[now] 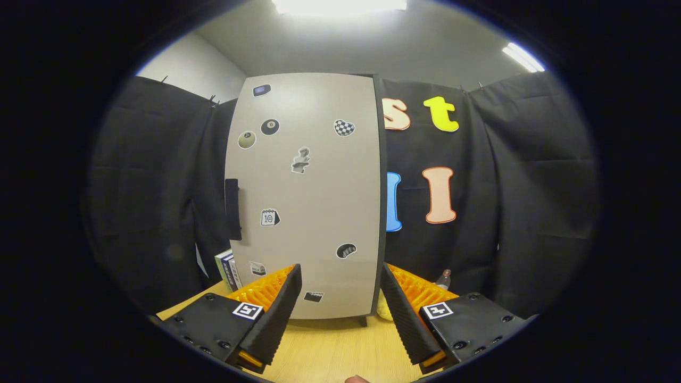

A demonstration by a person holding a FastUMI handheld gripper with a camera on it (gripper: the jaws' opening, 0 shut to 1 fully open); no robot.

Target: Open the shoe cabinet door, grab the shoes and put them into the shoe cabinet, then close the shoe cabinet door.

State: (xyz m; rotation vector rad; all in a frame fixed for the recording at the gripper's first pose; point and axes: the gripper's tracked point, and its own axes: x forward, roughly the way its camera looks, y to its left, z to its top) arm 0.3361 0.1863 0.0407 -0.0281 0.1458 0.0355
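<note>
Books [227,270] stand upright on the worktop [330,346] to the left of and beyond the left jaw, tucked against the cabinet's side, apparently just stored there and out of the way. Next along, still left of the jaws and higher, a dark handle [232,208] sits on the left edge of the shoe cabinet door [308,197], which suggests the door hinges on its right side and must be pulled from that left edge. The door itself, pale and dotted with stickers, stands shut and square-on straight ahead of the jaws, its lower part showing between them. The gripper [340,306] hangs level above the worktop with its jaws spread wide and nothing between them, probably kept open so they can close around the handle once brought up and left to it. Beyond the right jaw, just past the cabinet's right edge, a small bottle [444,279] stands against the black cloth, and a pale yellowish object [384,307] I cannot identify lies at the cabinet's foot. Shoes are not something I can pick out, so the opening step looks like the one in hand.
</note>
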